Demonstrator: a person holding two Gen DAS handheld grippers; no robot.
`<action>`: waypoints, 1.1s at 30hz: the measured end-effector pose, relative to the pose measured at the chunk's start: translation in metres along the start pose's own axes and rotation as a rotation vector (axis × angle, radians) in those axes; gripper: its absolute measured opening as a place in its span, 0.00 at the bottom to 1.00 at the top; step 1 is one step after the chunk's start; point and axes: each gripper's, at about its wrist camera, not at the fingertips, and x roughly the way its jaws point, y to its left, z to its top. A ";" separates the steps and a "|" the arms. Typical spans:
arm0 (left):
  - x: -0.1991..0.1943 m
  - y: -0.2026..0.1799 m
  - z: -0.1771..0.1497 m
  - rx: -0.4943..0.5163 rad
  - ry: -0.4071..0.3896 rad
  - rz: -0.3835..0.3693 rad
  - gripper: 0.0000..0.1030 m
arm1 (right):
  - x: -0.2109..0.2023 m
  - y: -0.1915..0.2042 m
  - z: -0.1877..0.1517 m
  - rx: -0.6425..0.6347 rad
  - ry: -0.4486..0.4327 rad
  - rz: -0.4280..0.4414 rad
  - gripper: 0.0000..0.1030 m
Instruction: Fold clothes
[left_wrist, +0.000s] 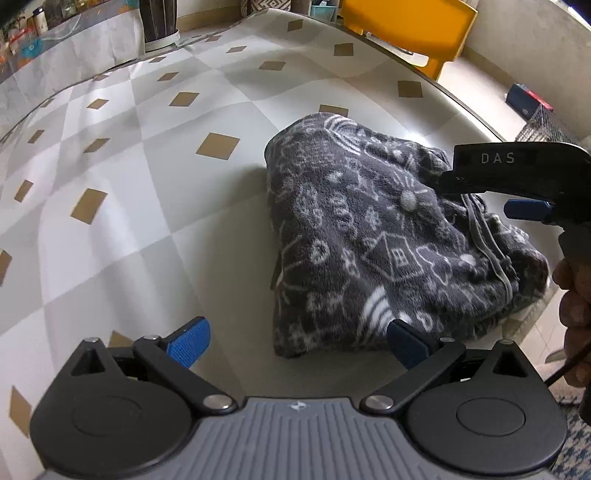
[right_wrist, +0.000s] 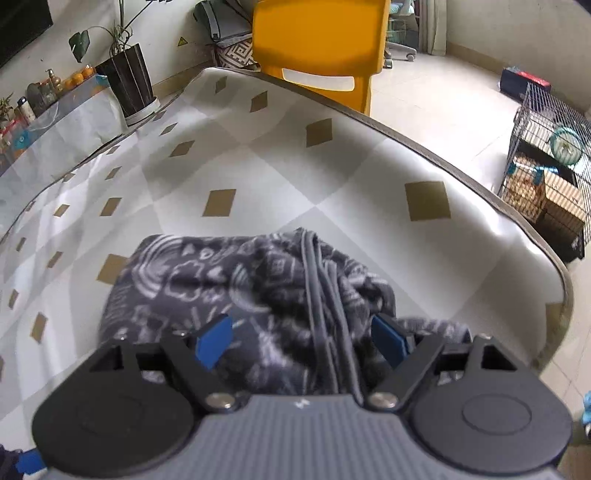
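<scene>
A dark grey fleece garment (left_wrist: 369, 243) with a white doodle print lies folded into a thick bundle near the table's right edge. Its grey drawstrings (right_wrist: 325, 295) trail across the top. My left gripper (left_wrist: 297, 341) is open just short of the bundle's near edge, its right pad touching the fabric and its left pad over bare table. My right gripper (right_wrist: 301, 345) is open low over the garment (right_wrist: 221, 280), with fabric and drawstrings lying between its blue pads. In the left wrist view the right gripper (left_wrist: 480, 195) comes in from the right over the bundle, held by a hand (left_wrist: 572, 295).
The table (left_wrist: 147, 166) wears a glossy grey-and-white checked cover with tan diamonds. Its curved edge (right_wrist: 480, 177) runs close on the right. A yellow chair (right_wrist: 317, 40) stands at the far end, a potted plant (right_wrist: 129, 81) at the far left, and a wire cage (right_wrist: 546, 173) on the floor at right.
</scene>
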 end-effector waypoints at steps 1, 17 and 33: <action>-0.004 0.000 0.000 0.006 -0.005 0.006 1.00 | -0.006 0.001 -0.002 0.005 0.003 0.004 0.80; -0.081 0.015 -0.009 0.003 -0.060 0.005 1.00 | -0.093 0.014 -0.039 0.064 0.074 -0.013 0.81; -0.147 0.025 -0.021 0.009 -0.144 0.002 1.00 | -0.160 0.040 -0.048 0.136 0.075 -0.109 0.82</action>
